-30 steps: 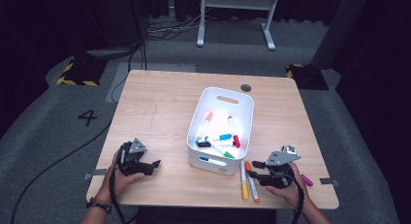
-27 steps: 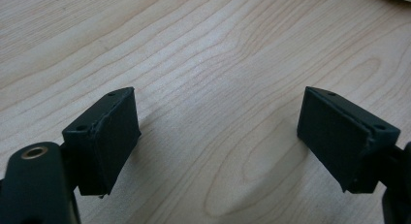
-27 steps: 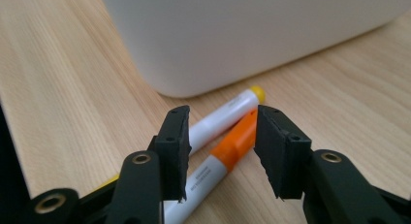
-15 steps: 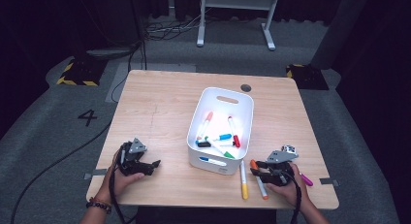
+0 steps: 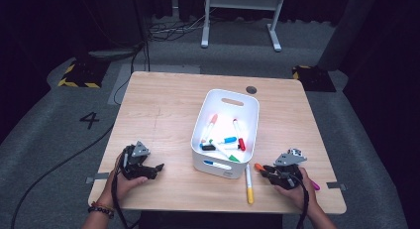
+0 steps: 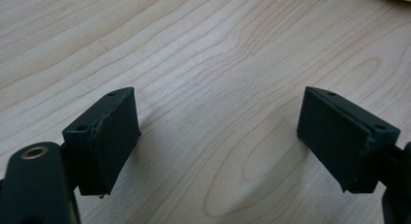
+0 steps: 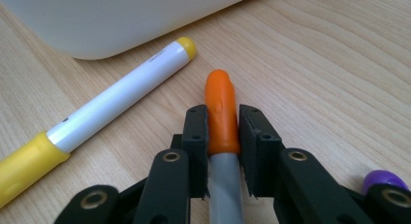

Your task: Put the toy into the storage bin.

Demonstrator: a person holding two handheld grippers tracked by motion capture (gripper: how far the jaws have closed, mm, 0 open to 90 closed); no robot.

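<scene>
Orange-capped marker point(image 7: 222, 118), lower centre of the right gripper view, pinched at its cap by my right gripper point(image 7: 222, 136), whose jaws have just closed. Left to right: my left gripper point(image 5: 148, 168), jaws spread over bare table point(image 5: 163, 110); white bin point(image 5: 224, 168); yellow-capped marker point(image 5: 249, 184).

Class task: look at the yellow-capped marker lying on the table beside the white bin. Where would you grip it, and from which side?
Grip the yellow-capped marker mid-barrel, from above, jaws across its width. It lies flat and apart from the white bin; the barrel is straight there.
</scene>
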